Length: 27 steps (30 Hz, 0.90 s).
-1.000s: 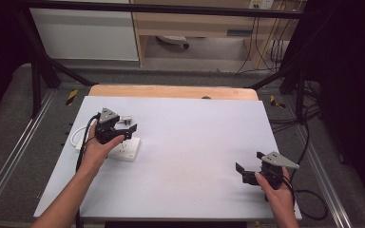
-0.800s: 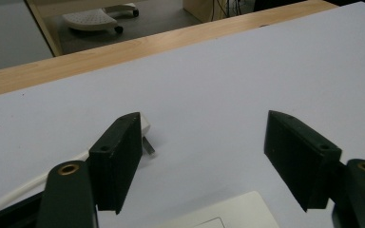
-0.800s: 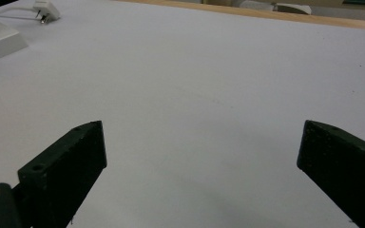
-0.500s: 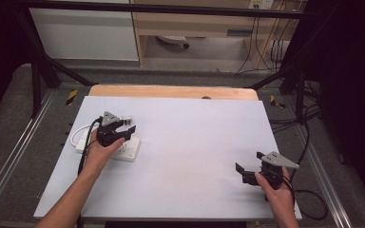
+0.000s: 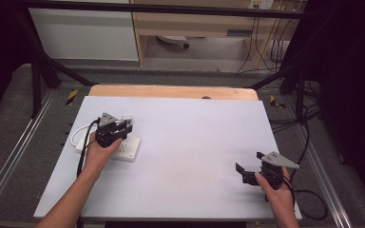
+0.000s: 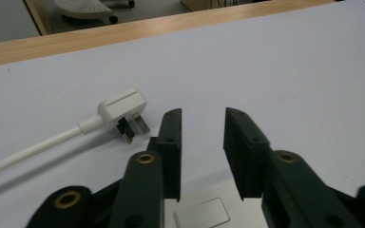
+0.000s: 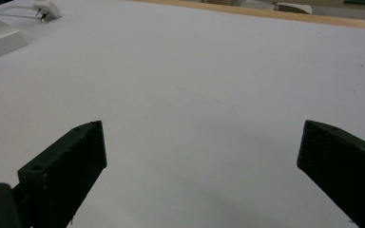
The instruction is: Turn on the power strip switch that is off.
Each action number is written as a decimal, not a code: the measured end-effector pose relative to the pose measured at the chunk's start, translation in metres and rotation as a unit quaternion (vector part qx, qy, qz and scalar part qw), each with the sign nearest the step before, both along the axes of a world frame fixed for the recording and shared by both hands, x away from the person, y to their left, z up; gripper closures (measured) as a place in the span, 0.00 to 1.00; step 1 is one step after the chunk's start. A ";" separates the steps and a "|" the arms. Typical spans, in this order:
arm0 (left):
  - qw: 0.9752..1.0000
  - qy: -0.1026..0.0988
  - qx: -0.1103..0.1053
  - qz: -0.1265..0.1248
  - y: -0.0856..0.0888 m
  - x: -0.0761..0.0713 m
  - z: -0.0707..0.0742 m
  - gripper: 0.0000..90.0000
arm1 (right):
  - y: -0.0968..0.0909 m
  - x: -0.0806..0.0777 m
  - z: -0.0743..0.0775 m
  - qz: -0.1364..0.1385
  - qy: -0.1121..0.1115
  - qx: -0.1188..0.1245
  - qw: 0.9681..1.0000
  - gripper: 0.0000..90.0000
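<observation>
Left gripper (image 5: 123,124) sits over the white power strip (image 5: 127,149) at the left of the table (image 5: 195,142); its jaws have just been closing and now stand narrowed with a gap between them and nothing in it, the pads pressing on no object. The white plug (image 6: 122,105) lies on the table just ahead and to the left of those jaws in the left gripper view, prongs turned toward them, its white cable (image 6: 33,149) trailing off toward the frame's left edge. My read on handling: the plug body is hard moulded plastic, light, smooth and a bit slippery, not fragile; the cable is limp and will drag and twist the plug if I lift carelessly. I would grip across the flat sides of the plug body, clear of the metal prongs and of the cable neck. The strip looks rigid and light enough to skid when pushed, so it may want steadying. Right gripper (image 5: 247,174) hangs near the table's right front corner, well apart from the work, jaws wide and holding nothing. The left gripper view gives me prong direction and the strip's face right below the jaws, which the high view hides under the hand; the high view gives the overall layout and both hands; the right gripper view catches plug (image 7: 46,8) and strip (image 7: 0,42) small at its upper left.
</observation>
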<state>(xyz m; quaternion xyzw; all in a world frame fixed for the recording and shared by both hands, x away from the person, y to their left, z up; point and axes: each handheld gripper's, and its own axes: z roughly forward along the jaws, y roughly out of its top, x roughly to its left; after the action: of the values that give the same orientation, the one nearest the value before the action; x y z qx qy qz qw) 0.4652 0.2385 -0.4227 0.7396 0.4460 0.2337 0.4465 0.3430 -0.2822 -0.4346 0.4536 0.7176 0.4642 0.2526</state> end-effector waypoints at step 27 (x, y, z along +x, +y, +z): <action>1.000 -0.005 -0.011 -0.002 0.012 -0.020 -0.013 1.00 | 0.000 0.000 0.000 0.000 0.002 0.000 1.000 0.03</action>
<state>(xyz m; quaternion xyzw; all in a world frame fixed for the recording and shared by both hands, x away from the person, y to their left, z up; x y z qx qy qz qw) 0.4452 0.2509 -0.4356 0.7344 0.4444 0.2319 0.4575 0.3429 -0.2822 -0.4347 0.4547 0.7177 0.4637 0.2513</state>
